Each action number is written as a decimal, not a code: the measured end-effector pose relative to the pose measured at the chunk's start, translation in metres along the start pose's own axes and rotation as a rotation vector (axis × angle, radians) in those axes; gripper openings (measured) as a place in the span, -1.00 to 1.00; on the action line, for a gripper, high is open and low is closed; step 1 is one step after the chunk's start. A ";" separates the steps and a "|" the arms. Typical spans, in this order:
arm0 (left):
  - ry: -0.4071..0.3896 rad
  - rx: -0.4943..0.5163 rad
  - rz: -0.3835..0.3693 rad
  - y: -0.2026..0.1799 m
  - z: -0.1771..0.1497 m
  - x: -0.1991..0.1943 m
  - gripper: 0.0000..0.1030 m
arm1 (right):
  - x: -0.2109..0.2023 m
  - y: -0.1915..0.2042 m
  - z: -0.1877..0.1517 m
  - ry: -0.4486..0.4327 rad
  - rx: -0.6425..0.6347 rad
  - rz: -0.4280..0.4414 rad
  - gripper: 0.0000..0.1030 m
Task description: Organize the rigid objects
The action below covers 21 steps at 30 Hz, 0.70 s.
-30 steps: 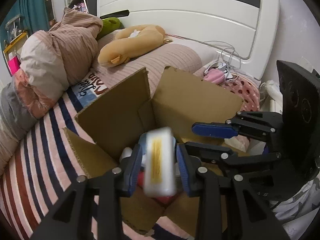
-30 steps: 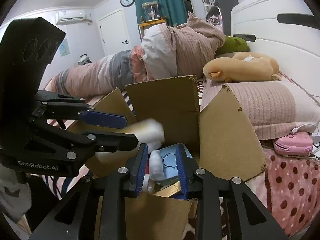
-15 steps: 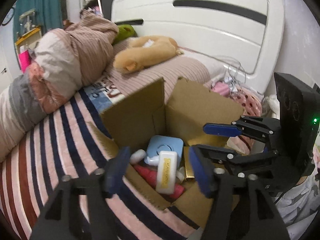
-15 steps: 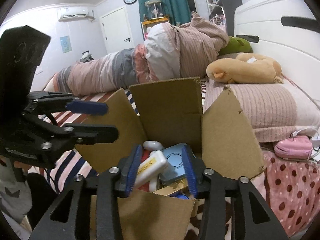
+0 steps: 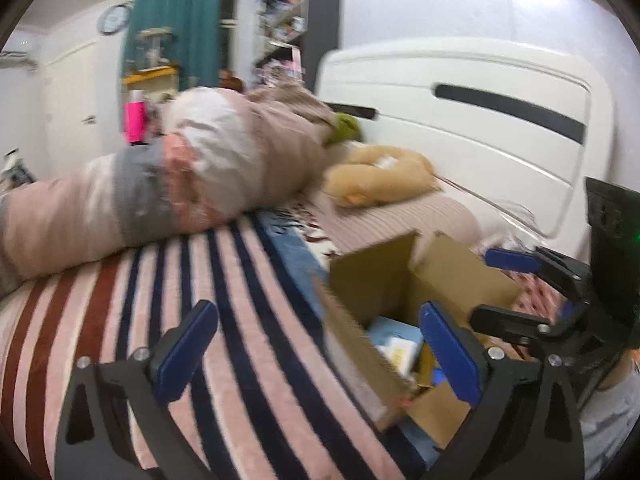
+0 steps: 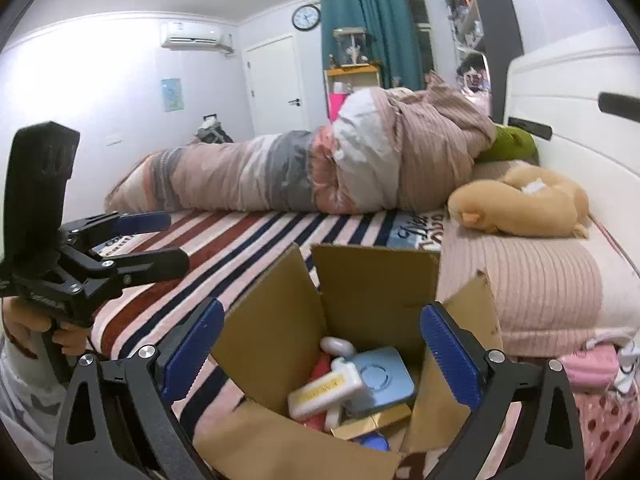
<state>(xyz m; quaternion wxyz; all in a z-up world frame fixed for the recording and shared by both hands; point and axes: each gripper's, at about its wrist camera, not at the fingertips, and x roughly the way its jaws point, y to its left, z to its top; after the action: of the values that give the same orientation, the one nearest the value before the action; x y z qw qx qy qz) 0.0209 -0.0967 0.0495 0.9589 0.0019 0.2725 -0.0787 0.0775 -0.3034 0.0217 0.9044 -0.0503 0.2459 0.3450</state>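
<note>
Both claws spread wide, nothing gripped. The cardboard box (image 6: 376, 300) sits on the striped bed (image 6: 240, 248), straight ahead and below the right claw (image 6: 320, 354); the white bottle with the yellow label (image 6: 328, 394) lies on top of the pile inside, long axis diagonal across that claw's gap. The left claw (image 5: 320, 350) points at bare bedding with the box off to its right, so the right one looks nearer for anything in the box.
</note>
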 end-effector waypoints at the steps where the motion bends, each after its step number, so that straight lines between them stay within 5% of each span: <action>1: -0.003 -0.018 0.017 0.005 -0.002 -0.002 0.96 | 0.001 0.003 0.001 -0.006 -0.014 0.009 0.93; 7: -0.018 -0.115 0.062 0.031 -0.014 -0.006 0.96 | 0.007 0.017 0.001 -0.026 -0.072 0.025 0.93; 21: -0.029 -0.137 0.110 0.045 -0.020 -0.011 0.96 | 0.013 0.019 0.001 -0.014 -0.063 0.033 0.93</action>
<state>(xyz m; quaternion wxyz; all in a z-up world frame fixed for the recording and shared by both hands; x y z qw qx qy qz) 0.0077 -0.0500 0.0366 0.9636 -0.0502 0.2626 -0.0072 0.0738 -0.2815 0.0174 0.8982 -0.0724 0.2294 0.3679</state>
